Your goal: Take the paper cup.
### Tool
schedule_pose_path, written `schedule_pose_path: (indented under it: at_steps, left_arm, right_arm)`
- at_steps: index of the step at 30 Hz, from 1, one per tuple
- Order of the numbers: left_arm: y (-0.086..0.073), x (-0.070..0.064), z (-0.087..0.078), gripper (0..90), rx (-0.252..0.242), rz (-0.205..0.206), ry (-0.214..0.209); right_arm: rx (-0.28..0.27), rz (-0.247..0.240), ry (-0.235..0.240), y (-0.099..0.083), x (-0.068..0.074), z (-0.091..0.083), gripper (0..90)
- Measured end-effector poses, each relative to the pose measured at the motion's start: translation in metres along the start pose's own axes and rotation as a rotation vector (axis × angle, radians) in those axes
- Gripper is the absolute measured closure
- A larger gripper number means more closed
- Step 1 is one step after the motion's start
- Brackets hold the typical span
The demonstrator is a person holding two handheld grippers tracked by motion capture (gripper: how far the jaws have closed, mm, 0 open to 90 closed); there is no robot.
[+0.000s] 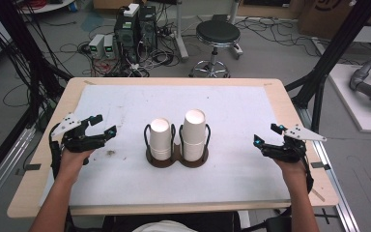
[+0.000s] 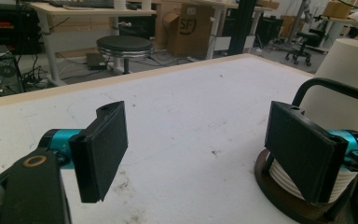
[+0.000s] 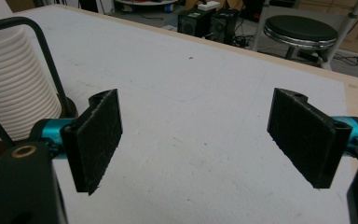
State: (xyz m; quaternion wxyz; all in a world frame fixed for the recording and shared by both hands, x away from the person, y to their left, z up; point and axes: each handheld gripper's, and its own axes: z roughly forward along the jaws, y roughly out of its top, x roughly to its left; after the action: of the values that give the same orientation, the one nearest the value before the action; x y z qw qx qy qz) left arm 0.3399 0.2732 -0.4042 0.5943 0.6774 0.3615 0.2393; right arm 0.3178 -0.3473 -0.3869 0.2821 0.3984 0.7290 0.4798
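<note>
Tongs, left (image 1: 104, 124) and right (image 1: 266, 134), gape wide, empty, flanking cup stacks (image 1: 177, 137).

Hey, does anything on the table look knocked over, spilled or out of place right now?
Nothing stands out. Both cup stacks stand upright in the dark two-ring holder; the right stack is taller. The white mat has only faint scuffs. The left gripper and right gripper are open, off to the sides.

Two stacks of white paper cups (image 1: 160, 138) (image 1: 194, 134), one dark two-ring cup holder (image 1: 177, 160), two grippers (image 1: 101, 126) (image 1: 266, 135), one bench (image 1: 58, 121), one stool (image 1: 217, 34).
</note>
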Motion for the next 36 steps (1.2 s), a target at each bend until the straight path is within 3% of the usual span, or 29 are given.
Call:
schedule_pose_path:
  at_steps: [11,13,16,18,22,24,27,33,36]
  left_arm:
    - [0.000,-0.004,-0.007,21.2,-0.007,0.008,0.003]
    - [0.000,-0.004,-0.007,21.2,-0.007,0.009,0.004]
    - [-0.001,-0.004,-0.006,21.3,-0.001,0.007,0.003]
    - [-0.001,-0.003,-0.005,21.3,-0.002,0.004,0.003]
    - [-0.001,-0.003,-0.004,21.4,0.000,0.005,0.000]
    - [-0.001,-0.004,-0.003,21.4,0.001,0.007,0.000]
    - [-0.001,-0.004,-0.002,21.4,0.002,0.007,-0.001]
    - [-0.002,-0.004,-0.001,21.5,0.005,0.009,-0.001]
    - [-0.002,-0.004,-0.002,21.5,0.002,0.008,0.003]
  right_arm:
    - [-0.039,-0.005,0.010,0.009,0.013,0.001,20.1]
    - [-0.071,-0.013,0.023,0.012,0.017,-0.002,29.4]
    - [-0.134,-0.021,-0.036,0.016,0.025,-0.006,40.1]
    - [-0.157,-0.019,-0.039,0.019,0.029,-0.008,47.3]
    - [-0.161,-0.026,-0.051,0.019,0.036,-0.009,60.5]
    - [-0.155,0.017,-0.057,0.019,0.039,-0.009,67.0]
    - [-0.158,0.006,-0.064,0.021,0.043,-0.009,73.5]
    - [-0.153,-0.023,0.010,0.021,0.049,-0.004,80.1]
    - [-0.125,0.001,0.032,0.022,0.049,-0.001,78.2]
